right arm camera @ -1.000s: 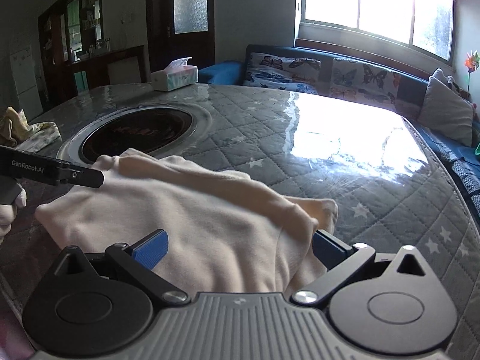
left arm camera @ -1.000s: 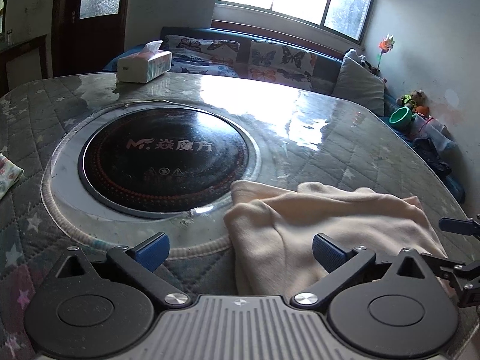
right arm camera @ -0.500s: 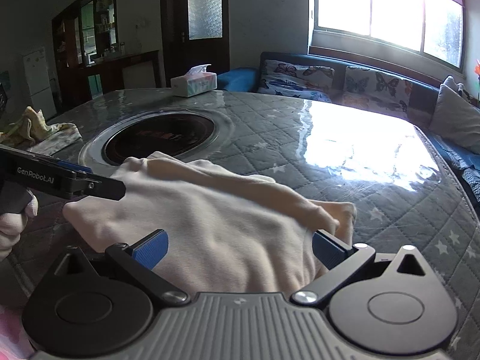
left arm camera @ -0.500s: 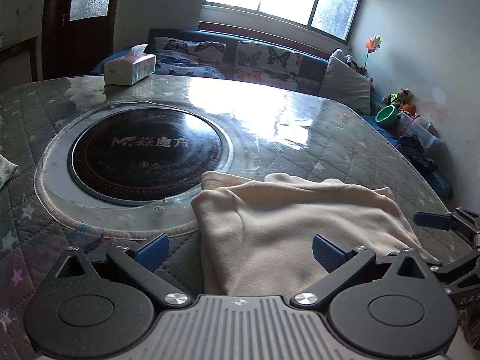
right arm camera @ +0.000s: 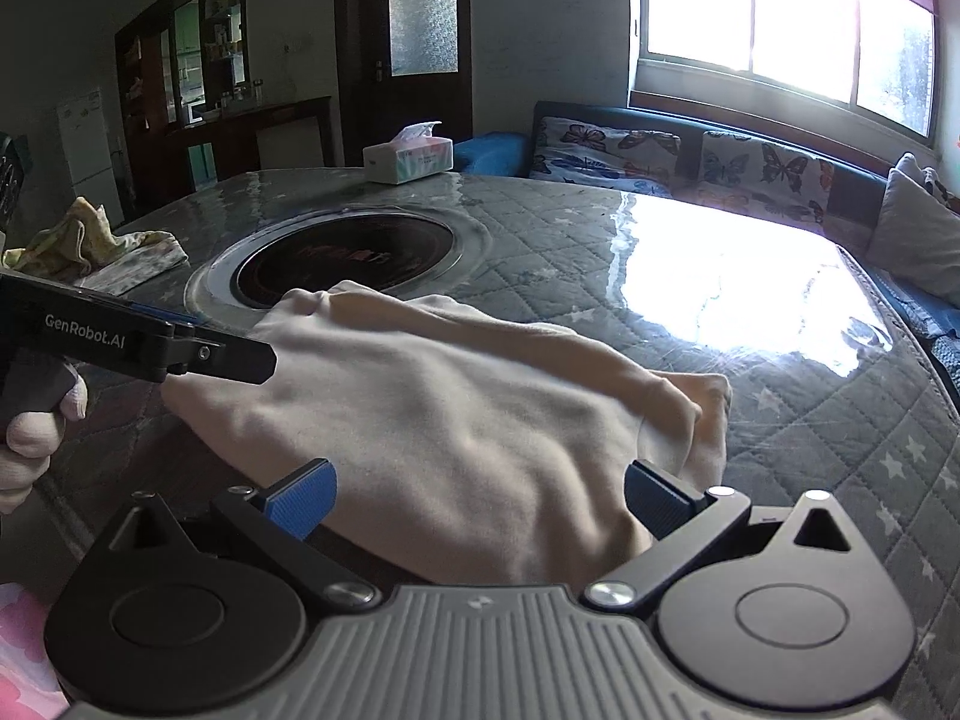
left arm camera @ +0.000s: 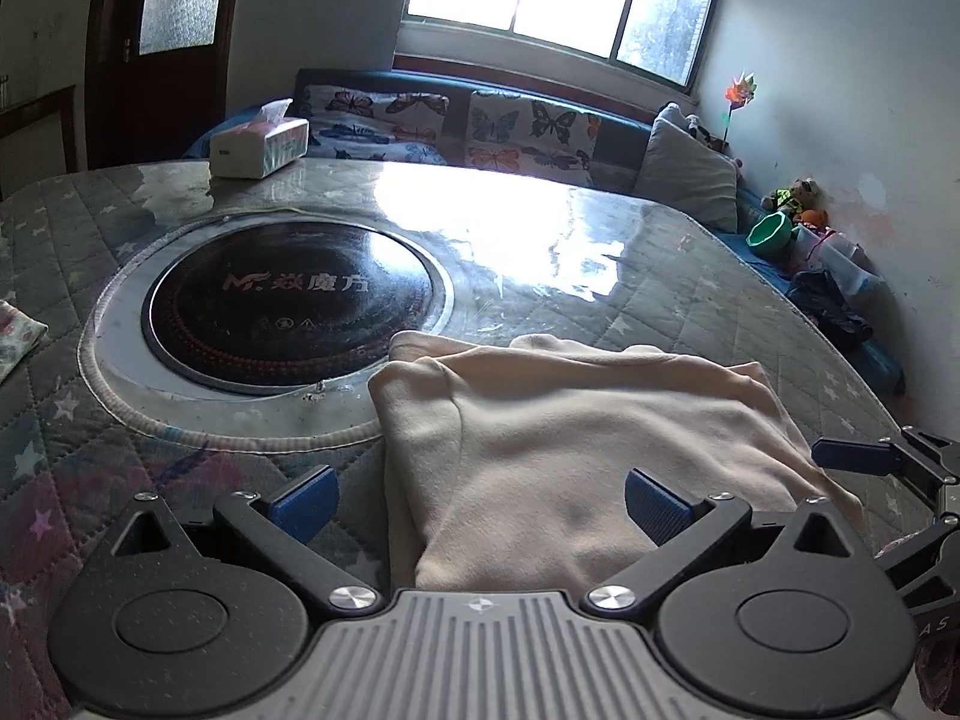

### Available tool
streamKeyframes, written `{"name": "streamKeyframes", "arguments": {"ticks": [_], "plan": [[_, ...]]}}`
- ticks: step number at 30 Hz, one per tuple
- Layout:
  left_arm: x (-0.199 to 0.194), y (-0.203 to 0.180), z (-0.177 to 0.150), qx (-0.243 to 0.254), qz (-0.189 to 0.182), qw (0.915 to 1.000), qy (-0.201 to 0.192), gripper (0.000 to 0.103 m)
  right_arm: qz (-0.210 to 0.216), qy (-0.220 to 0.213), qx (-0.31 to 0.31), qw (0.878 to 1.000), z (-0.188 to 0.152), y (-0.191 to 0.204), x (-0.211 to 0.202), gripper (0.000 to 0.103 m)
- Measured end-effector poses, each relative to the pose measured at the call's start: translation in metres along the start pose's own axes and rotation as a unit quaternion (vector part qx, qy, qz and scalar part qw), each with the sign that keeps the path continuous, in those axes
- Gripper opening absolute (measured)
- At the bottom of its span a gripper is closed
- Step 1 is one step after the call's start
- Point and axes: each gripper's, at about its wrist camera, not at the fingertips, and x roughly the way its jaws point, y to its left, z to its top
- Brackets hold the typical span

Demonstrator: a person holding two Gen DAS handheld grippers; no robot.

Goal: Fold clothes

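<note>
Cream garment (left arm camera: 570, 450), folded into a rough rectangle of several layers, lies on the quilted worktop (left arm camera: 690, 276) just beside the round black induction cooktop (left arm camera: 294, 306); its far left corner overlaps the cooktop's pale surround. One rolled, doubled edge (right arm camera: 684, 420) forms the right end of the garment in the right wrist view.

Left claw (left arm camera: 477, 501): jaws spread wide, blue pads on either side of the garment's near edge, gripping nothing. Whether the pads touch the fabric cannot be told.

Right claw (right arm camera: 477, 495): jaws likewise apart, straddling the near edge of the garment, with nothing clamped.

In the right wrist view the left claw enters from the left edge, held by a white-gloved hand (right arm camera: 30, 438), with its tip over the garment's left corner.

A tissue box (left arm camera: 259, 144) stands at the far side of the worktop. A crumpled yellow-green cloth (right arm camera: 90, 246) lies well apart at the left. A sofa with butterfly-print cushions (left arm camera: 528, 132) runs below the window.
</note>
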Motion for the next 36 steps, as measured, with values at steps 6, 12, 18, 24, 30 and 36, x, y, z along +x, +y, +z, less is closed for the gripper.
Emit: {"name": "streamKeyframes", "arguments": {"ticks": [6,12,18,24,30,36], "plan": [[-0.003,0.0,-0.004,-0.01,0.0,0.9999,0.009,0.103,0.007,-0.001,0.001,1.0,-0.004,0.004,-0.006,0.103],[-0.013,0.014,0.001,-0.019,0.021,0.9996,-0.003,0.103,0.029,0.003,-0.049,0.998,0.002,0.026,-0.003,0.103],[-0.016,0.043,0.011,-0.06,0.041,0.9973,-0.01,0.103,0.061,0.007,-0.127,0.99,0.011,0.064,0.009,0.101],[-0.013,0.053,0.013,-0.079,0.046,0.9958,-0.004,0.103,0.083,0.008,-0.196,0.977,0.021,0.098,0.021,0.099],[-0.008,0.053,0.011,-0.077,0.042,0.9961,0.005,0.103,0.086,0.013,-0.239,0.967,0.02,0.121,0.031,0.087],[-0.008,0.059,0.012,-0.089,0.037,0.9953,0.006,0.103,0.083,0.018,-0.286,0.954,0.017,0.142,0.041,0.071]]}}
